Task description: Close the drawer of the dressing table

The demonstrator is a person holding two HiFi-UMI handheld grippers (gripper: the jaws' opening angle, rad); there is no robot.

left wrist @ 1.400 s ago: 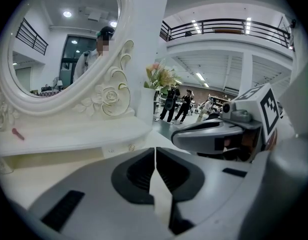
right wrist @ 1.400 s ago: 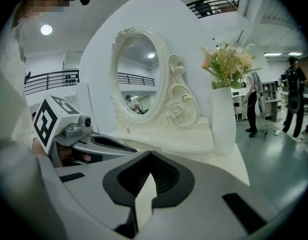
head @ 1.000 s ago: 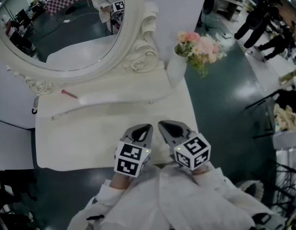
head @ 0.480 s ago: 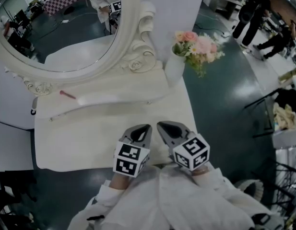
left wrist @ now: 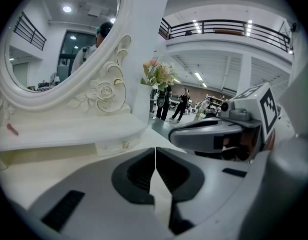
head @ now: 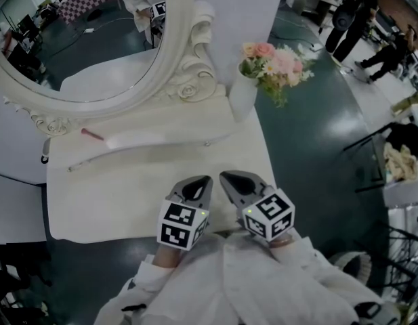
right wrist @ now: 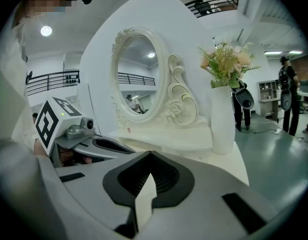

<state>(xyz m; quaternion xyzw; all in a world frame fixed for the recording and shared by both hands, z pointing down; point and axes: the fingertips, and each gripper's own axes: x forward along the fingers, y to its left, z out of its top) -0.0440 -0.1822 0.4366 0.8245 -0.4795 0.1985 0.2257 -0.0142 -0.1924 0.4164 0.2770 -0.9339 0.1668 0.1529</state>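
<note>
Both jaw pairs are shut on nothing, left gripper (head: 203, 181) and right gripper (head: 227, 178) side by side over the dressing table (head: 107, 198); the drawer (left wrist: 115, 146) lies straight ahead below the mirror (head: 93, 39), front running crosswise, equally near either.

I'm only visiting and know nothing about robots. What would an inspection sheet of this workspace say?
Surface: dressing table, white top, mostly bare.
Job's things: drawer under the raised shelf, apparently standing slightly out; hard to be sure.
Clutter: oval mirror, vase of flowers, small pink item on the shelf.
Grippers: left gripper and right gripper both shut, empty, side by side above the table's near edge.
Cables: nothing seen on the table.
Surroundings: dark floor, people standing at far right.
</note>
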